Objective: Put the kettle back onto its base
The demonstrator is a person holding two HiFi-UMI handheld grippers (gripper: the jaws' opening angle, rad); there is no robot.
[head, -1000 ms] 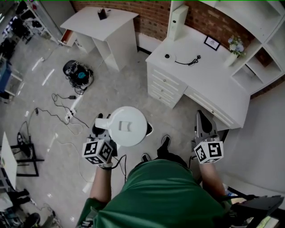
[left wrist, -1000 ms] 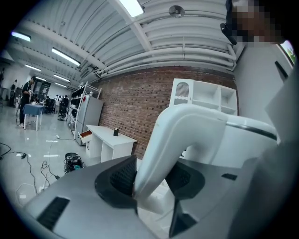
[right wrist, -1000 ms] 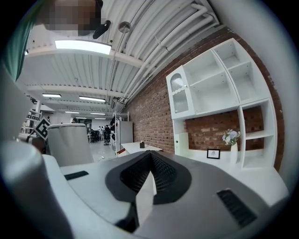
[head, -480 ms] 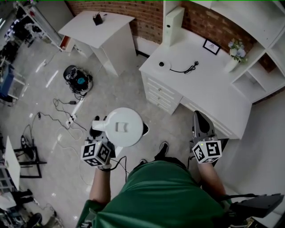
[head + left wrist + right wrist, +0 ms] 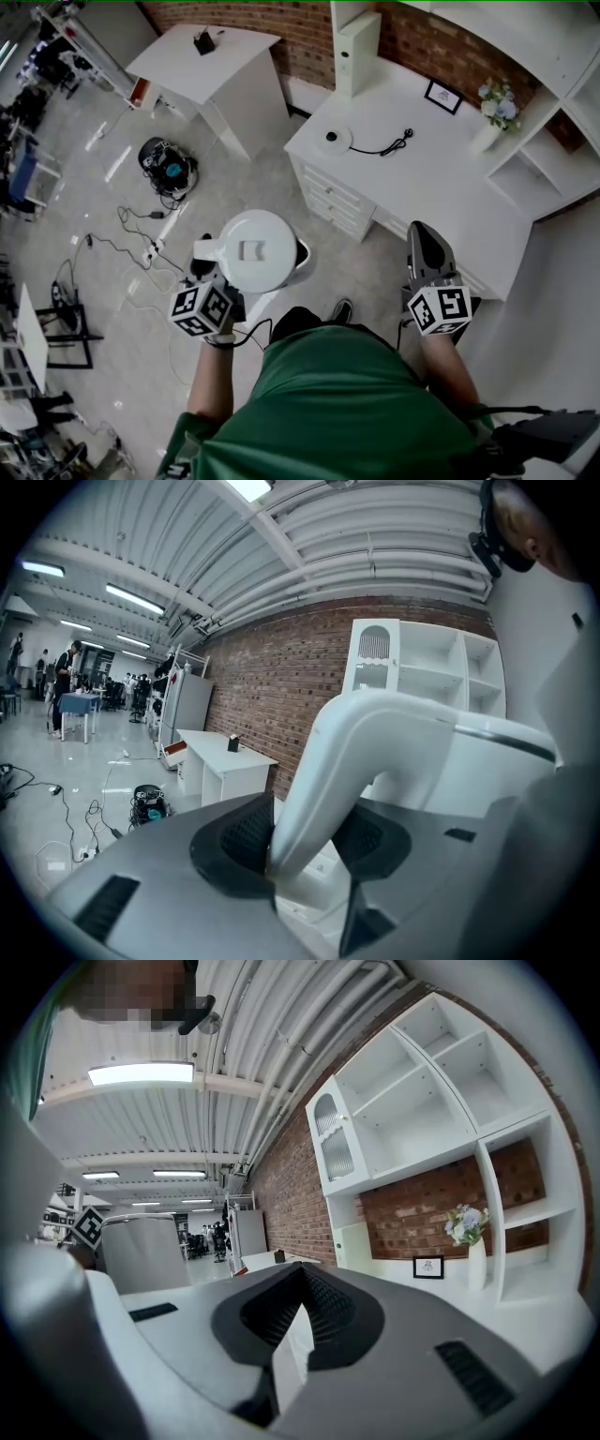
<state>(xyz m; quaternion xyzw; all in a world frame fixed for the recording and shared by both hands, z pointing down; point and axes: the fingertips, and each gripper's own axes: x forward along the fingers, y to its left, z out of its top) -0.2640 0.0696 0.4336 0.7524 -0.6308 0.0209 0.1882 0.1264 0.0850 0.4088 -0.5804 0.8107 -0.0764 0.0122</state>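
Observation:
The white kettle (image 5: 255, 251) hangs over the floor in front of the person, lid up. My left gripper (image 5: 217, 278) is shut on its handle (image 5: 375, 752), which stands between the two dark pads (image 5: 246, 834) in the left gripper view. The round kettle base (image 5: 331, 139) lies on the near left part of the white desk (image 5: 450, 187), its black cord trailing right. My right gripper (image 5: 420, 236) is shut and empty, held level beside the desk's front edge. In the right gripper view the kettle (image 5: 141, 1252) shows at the left.
The desk has drawers (image 5: 342, 192) facing the person, a white box file (image 5: 354, 42), a picture frame (image 5: 443, 94) and a flower vase (image 5: 489, 120). Shelves (image 5: 553, 112) rise at the right. A white side table (image 5: 211, 52), cables (image 5: 141, 239) and a black device (image 5: 169, 167) occupy the floor at left.
The person has walked toward the desk: desk and base have slid down and left in the head view. Both grippers moved along with the body, the kettle still held the same way.

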